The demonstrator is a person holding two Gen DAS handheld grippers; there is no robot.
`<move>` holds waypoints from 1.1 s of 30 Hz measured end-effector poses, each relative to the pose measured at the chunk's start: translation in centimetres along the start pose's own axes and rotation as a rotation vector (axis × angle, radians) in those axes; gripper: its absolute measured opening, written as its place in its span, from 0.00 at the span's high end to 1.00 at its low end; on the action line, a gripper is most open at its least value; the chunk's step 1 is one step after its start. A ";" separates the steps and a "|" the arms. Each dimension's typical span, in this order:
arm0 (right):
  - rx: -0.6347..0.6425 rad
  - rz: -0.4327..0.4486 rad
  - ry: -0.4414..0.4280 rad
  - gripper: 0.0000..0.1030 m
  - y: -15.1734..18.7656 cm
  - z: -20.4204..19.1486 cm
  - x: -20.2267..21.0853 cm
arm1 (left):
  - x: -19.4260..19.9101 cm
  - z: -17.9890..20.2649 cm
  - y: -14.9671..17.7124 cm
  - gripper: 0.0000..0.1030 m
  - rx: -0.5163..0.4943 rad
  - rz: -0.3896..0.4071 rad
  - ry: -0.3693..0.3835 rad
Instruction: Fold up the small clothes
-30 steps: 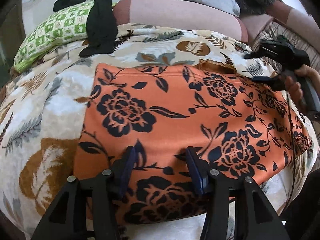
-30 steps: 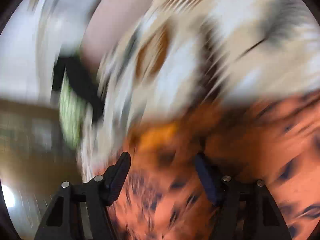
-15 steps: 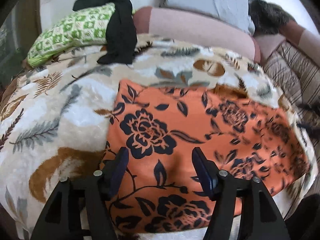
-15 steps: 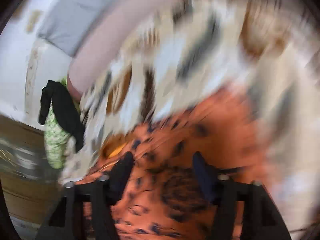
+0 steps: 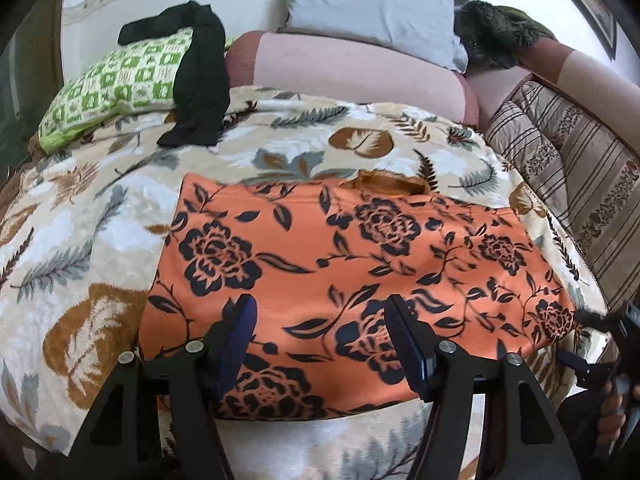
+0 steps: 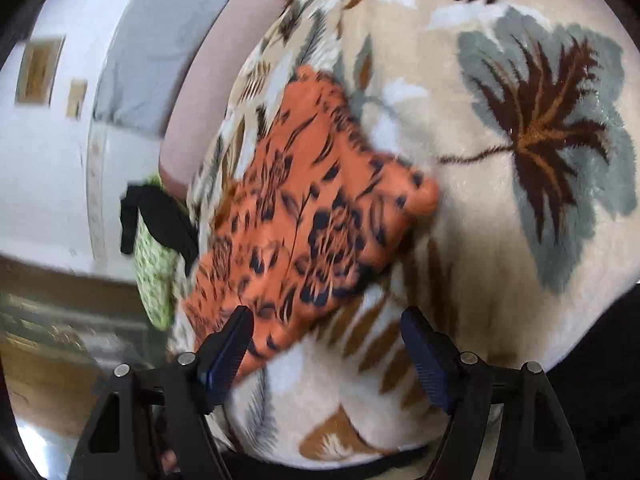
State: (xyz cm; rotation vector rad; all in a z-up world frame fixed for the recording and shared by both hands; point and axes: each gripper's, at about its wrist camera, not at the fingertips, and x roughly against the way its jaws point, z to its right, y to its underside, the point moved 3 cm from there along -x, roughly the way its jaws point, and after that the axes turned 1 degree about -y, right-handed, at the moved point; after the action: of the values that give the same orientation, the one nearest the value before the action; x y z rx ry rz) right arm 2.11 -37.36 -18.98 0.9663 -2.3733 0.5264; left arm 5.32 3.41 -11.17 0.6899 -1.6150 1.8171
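An orange garment with black flowers [image 5: 352,264] lies folded flat as a wide rectangle on the leaf-patterned blanket [image 5: 100,216]. My left gripper [image 5: 320,340] is open and empty, above the garment's near edge. My right gripper [image 6: 326,354] is open and empty, off the garment's near right corner; the garment also shows in the right wrist view [image 6: 304,232]. The right gripper also shows in the left wrist view [image 5: 600,340], at the lower right beside that corner, held in a hand.
A black garment [image 5: 200,80] drapes over a green checked pillow [image 5: 120,84] at the far left. A pink bolster [image 5: 352,76], a grey pillow [image 5: 372,4] and a striped cushion [image 5: 568,168] line the back and right.
The right gripper has swung from the garment's far right side to its near right corner. The left gripper has drawn back a little. The garment has not moved.
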 end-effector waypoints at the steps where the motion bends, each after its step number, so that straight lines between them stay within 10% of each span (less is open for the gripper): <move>1: -0.021 0.009 -0.030 0.23 -0.5 0.1 -0.2 | 0.0 0.4 -0.2 0.35 -0.004 0.002 0.003; 18: -0.033 0.084 -0.029 0.23 -3.6 -1.5 -1.9 | -5.1 4.2 -2.2 0.34 -0.015 -0.030 -0.018; 22: 0.017 0.067 0.062 0.32 -3.8 -1.1 -3.2 | -9.9 4.7 -0.6 0.33 -0.107 -0.192 -0.097; 28: 0.094 0.090 0.069 0.37 -3.9 -2.7 -2.2 | -7.3 5.2 -2.1 0.27 -0.081 -0.048 -0.048; 33: 0.089 0.044 0.094 0.34 -3.6 -2.1 -4.0 | -10.7 4.9 -0.8 0.25 -0.126 -0.154 -0.097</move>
State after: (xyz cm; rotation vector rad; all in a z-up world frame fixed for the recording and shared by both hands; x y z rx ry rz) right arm 7.89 -36.58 -19.13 0.9085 -2.3082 0.6843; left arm 13.11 -2.48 -17.79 0.8319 -1.6740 1.5807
